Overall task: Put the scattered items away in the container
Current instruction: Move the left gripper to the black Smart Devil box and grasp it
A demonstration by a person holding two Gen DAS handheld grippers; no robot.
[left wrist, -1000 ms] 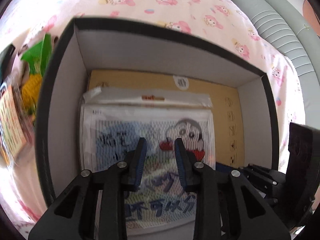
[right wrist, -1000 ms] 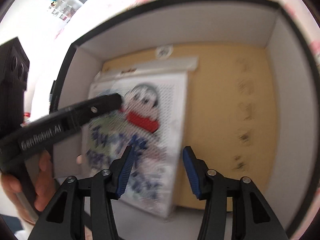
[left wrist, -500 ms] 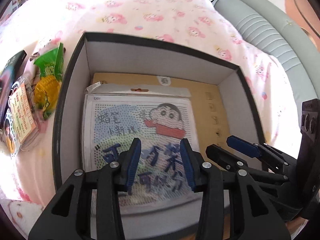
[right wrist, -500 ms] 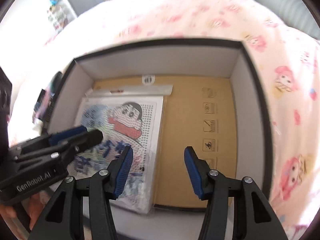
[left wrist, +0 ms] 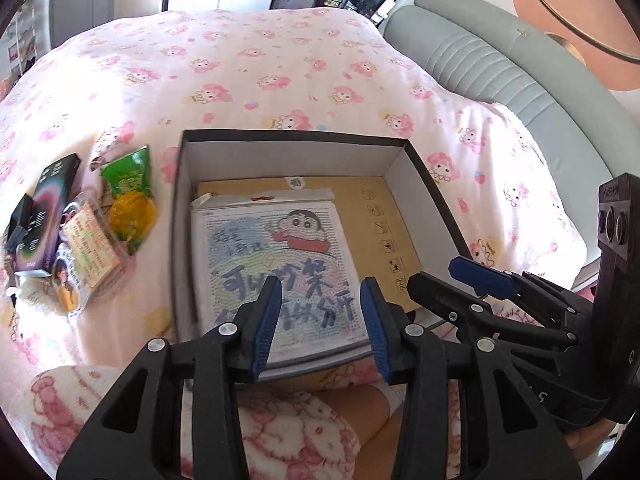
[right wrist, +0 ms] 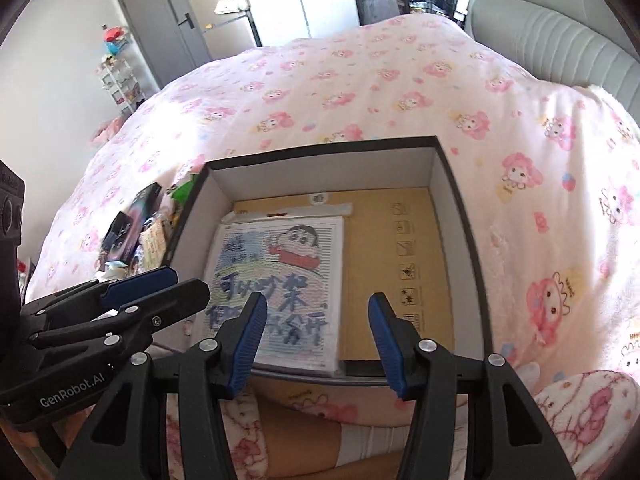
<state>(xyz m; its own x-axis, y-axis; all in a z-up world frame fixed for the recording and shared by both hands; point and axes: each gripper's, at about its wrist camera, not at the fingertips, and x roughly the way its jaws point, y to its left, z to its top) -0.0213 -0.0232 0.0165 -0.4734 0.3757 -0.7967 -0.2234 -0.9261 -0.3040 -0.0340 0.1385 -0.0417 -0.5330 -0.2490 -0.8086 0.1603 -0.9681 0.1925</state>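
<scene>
Black claws (left wrist: pixel 318 318) lifted, box (left wrist: pixel 294 136) farther

A bedroom in a home: a bed spread with a pink cartoon-print quilt (left wrist: pixel 280 64) fills the view, a grey padded headboard (left wrist: pixel 500 64) curving along its right edge. Beyond the far edge stand a grey door (right wrist: pixel 168 24) with a lever handle and a small white wire shelf (right wrist: pixel 120 80) crowded with trinkets against a pale wall. Daylight washes the bedding.

Both tongs (left wrist: pixel 320 320) up — clear of box (left wrist: pixel 294 136)
</scene>
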